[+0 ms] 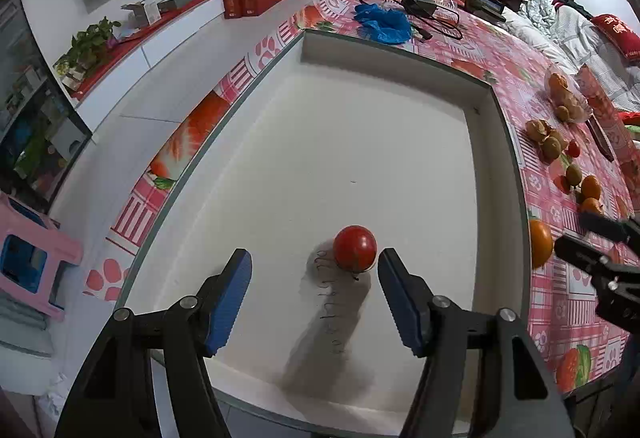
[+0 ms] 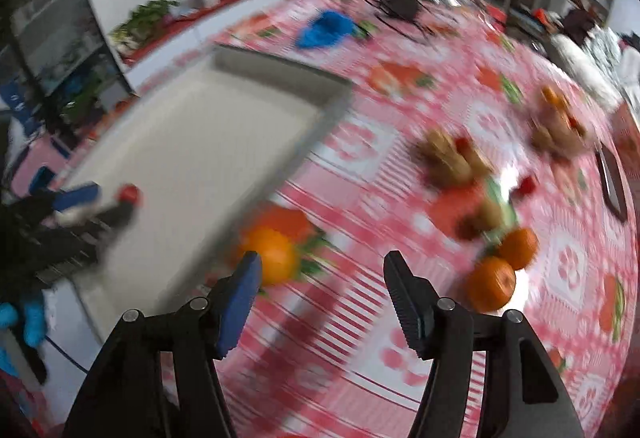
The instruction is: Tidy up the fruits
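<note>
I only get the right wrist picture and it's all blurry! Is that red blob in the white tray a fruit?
Observer: Yes, the left view shows it sharply: one small round tomato sitting on the floor of the white tray.
Operator: Is the other grabber holding it?
Observer: No. The left gripper is open and the tomato lies just past its fingertips, untouched.
Operator: Is there anything else in the tray?
Observer: No other fruit, only some handwriting on the tray floor beside the tomato.
</note>
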